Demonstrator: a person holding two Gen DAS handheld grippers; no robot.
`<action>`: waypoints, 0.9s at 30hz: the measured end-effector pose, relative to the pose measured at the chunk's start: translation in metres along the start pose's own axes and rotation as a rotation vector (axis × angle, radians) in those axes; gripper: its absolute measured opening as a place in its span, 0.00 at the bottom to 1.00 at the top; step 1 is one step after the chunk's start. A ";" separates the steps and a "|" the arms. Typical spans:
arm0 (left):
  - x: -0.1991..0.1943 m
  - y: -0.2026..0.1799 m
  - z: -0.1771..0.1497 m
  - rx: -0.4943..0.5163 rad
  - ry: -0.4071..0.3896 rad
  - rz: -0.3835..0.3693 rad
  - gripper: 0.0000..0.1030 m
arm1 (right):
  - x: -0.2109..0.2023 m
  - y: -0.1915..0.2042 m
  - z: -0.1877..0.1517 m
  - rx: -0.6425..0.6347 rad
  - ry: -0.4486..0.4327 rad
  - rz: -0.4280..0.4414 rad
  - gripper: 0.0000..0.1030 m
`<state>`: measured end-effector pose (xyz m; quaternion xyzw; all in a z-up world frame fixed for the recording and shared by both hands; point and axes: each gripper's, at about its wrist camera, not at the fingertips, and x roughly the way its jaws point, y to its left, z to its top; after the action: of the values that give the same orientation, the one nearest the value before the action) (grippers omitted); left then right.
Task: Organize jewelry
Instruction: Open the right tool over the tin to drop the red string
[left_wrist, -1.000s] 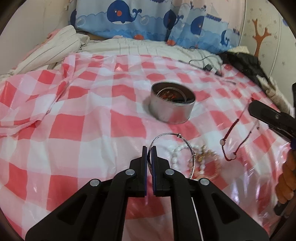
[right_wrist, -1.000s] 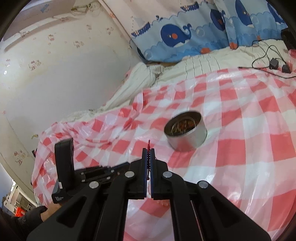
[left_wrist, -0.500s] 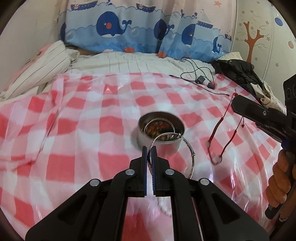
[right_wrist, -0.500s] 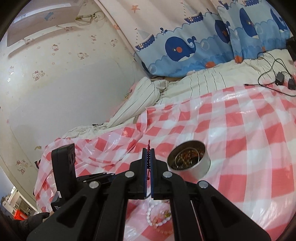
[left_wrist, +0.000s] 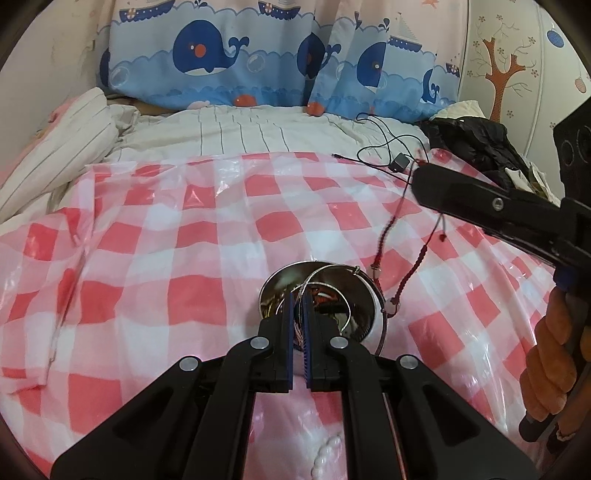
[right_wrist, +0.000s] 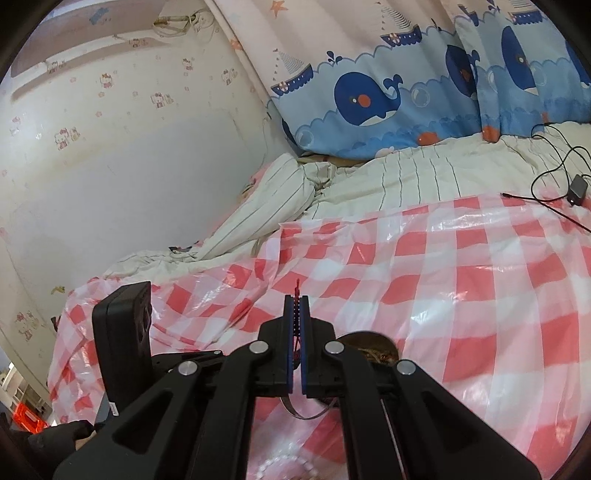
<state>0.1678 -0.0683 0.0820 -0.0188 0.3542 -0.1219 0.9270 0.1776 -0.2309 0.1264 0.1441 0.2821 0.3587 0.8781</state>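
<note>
A round metal tin (left_wrist: 365, 295) holding jewelry stands on the red-and-white checked cloth (left_wrist: 184, 236). My left gripper (left_wrist: 297, 299) is shut on a thin silver bangle (left_wrist: 332, 275) and holds it right over the tin's mouth. My right gripper (right_wrist: 296, 301) is shut on a red cord bracelet (left_wrist: 386, 229), which hangs from its fingers beside the tin's right rim. In the right wrist view the tin (right_wrist: 373, 349) is mostly hidden behind the fingers. A white bead bracelet (left_wrist: 325, 450) lies on the cloth below the left gripper.
The cloth covers a bed with a striped quilt (left_wrist: 229, 133) behind it. A black cable with a charger (left_wrist: 399, 160) and dark clothing (left_wrist: 476, 144) lie at the back right. Whale-print curtains (left_wrist: 258, 55) hang behind.
Both grippers have lifted off the cloth and moved forward to the tin. The bangle now hangs over the tin's mouth and the red cord hangs beside its rim.
</note>
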 end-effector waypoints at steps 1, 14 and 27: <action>0.002 0.000 0.000 0.000 0.000 -0.002 0.04 | 0.004 -0.002 0.001 -0.003 0.005 -0.003 0.03; 0.008 0.023 -0.009 -0.010 0.036 0.073 0.47 | 0.074 -0.026 -0.034 -0.047 0.307 -0.154 0.03; -0.045 0.034 -0.061 -0.020 0.075 0.065 0.61 | 0.076 -0.003 -0.055 -0.232 0.359 -0.191 0.21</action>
<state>0.1023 -0.0218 0.0615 -0.0119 0.3902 -0.0888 0.9164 0.1906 -0.1756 0.0509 -0.0511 0.4030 0.3237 0.8545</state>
